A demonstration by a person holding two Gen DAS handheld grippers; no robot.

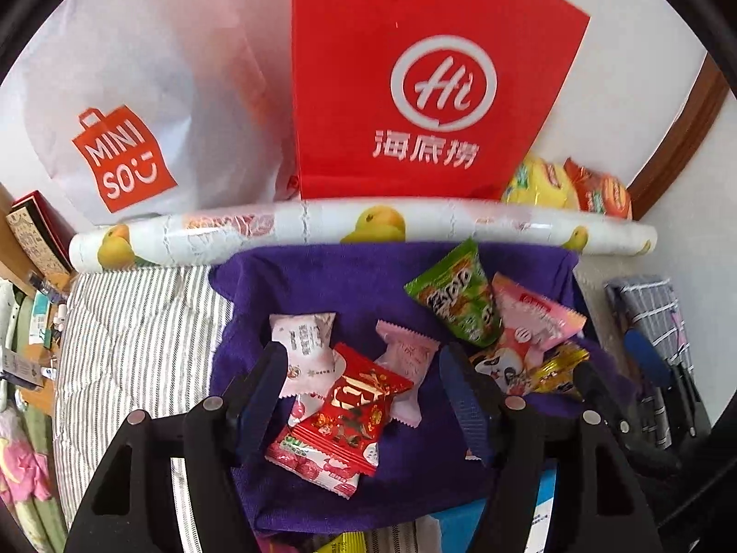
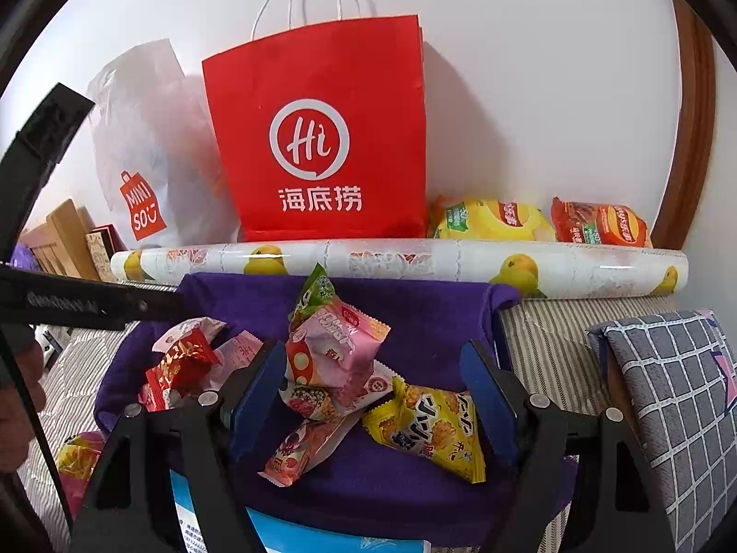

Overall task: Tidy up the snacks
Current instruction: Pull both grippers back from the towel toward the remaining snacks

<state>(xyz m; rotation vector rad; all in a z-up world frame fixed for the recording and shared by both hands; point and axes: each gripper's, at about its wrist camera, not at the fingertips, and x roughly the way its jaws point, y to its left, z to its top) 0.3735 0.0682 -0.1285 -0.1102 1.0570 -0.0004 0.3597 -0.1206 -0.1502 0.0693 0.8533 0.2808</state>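
Several snack packets lie on a purple cloth (image 1: 322, 276) (image 2: 414, 304). In the left wrist view my left gripper (image 1: 364, 373) is open over a red packet (image 1: 354, 410), with white and pink packets (image 1: 304, 345) beside it and a green packet (image 1: 456, 295) further back. In the right wrist view my right gripper (image 2: 373, 373) is open around a pink packet (image 2: 336, 345), near a yellow packet (image 2: 433, 428). A red paper bag (image 1: 414, 69) (image 2: 322, 138) and a white MINISO bag (image 1: 124, 115) (image 2: 143, 152) stand behind.
A rolled fruit-print sheet (image 1: 368, 226) (image 2: 414, 258) lies across behind the cloth. Yellow and orange chip bags (image 2: 493, 221) sit at the back right. A checked grey cushion (image 2: 677, 391) is at the right. The striped bedding (image 1: 133, 332) spreads left. The left gripper's body (image 2: 69, 304) juts in.
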